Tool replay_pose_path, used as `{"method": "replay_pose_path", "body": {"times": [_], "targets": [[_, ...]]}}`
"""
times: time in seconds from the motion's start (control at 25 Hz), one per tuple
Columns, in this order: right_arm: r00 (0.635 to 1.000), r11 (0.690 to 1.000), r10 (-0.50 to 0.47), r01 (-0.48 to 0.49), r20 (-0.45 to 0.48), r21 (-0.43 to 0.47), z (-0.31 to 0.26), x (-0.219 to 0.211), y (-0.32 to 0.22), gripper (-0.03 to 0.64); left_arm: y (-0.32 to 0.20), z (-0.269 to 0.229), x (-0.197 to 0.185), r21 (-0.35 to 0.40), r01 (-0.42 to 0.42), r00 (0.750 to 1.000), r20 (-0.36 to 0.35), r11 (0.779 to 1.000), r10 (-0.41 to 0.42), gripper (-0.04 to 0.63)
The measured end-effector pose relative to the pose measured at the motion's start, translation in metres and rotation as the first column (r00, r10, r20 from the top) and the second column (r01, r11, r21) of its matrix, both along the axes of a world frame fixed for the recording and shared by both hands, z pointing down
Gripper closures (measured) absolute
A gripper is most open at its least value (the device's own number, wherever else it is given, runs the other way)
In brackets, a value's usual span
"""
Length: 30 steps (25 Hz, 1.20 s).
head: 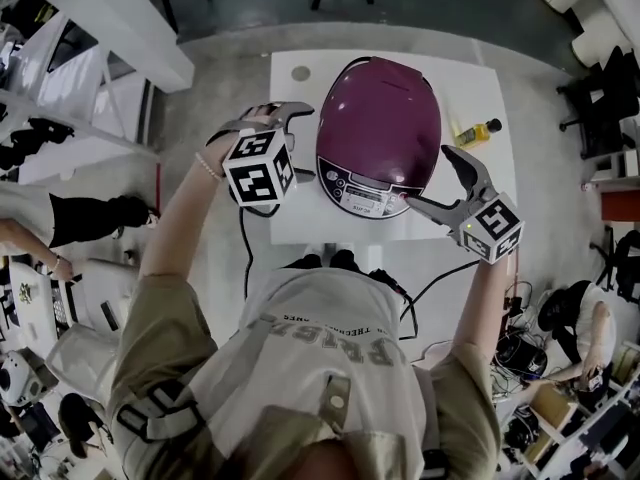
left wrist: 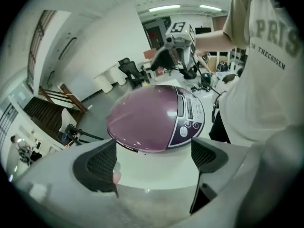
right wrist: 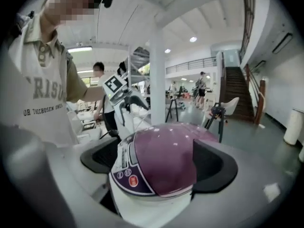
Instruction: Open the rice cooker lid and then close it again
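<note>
Holding both tools released, nothing gripped: purple rice cooker point(head: 378, 128), lid shut, sits on white table point(head: 488, 93), right of your left gripper point(head: 303, 148), left of your right gripper point(head: 430, 178).

The person wears a cream top point(head: 320, 333) with dark block lettering across the chest, khaki short sleeves point(head: 165, 313), and a pale beaded bracelet point(head: 209, 165) on the left wrist. The left claw point(head: 290, 118) and right claw point(head: 432, 180) are grey, with curved jaws lined in black meshed pads. Each carries a white cube point(head: 259, 171) printed with black square markers. Black cables point(head: 243, 258) trail from both.
</note>
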State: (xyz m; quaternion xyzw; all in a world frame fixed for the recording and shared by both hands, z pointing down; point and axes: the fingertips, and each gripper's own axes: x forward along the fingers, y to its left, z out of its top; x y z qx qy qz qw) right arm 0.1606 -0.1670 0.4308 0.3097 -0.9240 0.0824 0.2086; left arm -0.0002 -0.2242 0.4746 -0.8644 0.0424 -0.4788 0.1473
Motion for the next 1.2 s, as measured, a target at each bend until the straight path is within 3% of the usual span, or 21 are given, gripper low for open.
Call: {"method": "replay_pose_path", "body": {"times": [0.12,0.2,0.28,0.44,0.56,0.8,1.0,1.2], "targets": [[0.978,0.977,0.166,-0.180,0.123,0.113,-0.026,0.008,-0.007,0.149,-0.005,-0.027,0.005,-0.005,0.109,0.975,-0.196,0.994,-0.108,0.112],[0.945,0.939,0.271,-0.301,0.181,0.167,-0.036,0.012,-0.009,0.152,-0.008,-0.046,0.007,-0.011,0.184,0.926,-0.334,0.983,-0.177,0.118],[0.905,0.892,0.359,-0.404,0.227,0.203,-0.041,0.013,-0.008,0.152,-0.010,-0.063,0.006,-0.017,0.265,0.855,-0.458,0.964,-0.243,0.138],[0.826,0.798,0.477,-0.550,0.300,0.247,-0.051,0.008,-0.001,0.156,-0.014,-0.090,-0.003,-0.061,0.415,0.685,-0.635,0.908,-0.356,0.175],[0.770,0.726,0.547,-0.632,0.330,0.270,-0.056,0.006,0.007,0.201,-0.012,-0.095,-0.011,-0.089,0.496,0.591,-0.695,0.864,-0.410,0.212],[0.678,0.617,0.628,-0.733,0.382,0.288,-0.065,0.009,0.022,0.339,0.000,-0.101,-0.015,-0.139,0.589,0.453,-0.759,0.796,-0.468,0.316],[0.643,0.567,0.666,-0.765,0.378,0.304,-0.063,0.011,0.037,0.435,0.020,-0.107,-0.012,-0.136,0.650,0.390,-0.784,0.747,-0.483,0.394],[0.647,0.543,0.680,-0.760,0.345,0.357,-0.068,0.008,0.057,0.506,0.040,-0.112,-0.022,-0.121,0.739,0.322,-0.800,0.662,-0.506,0.489]]}}
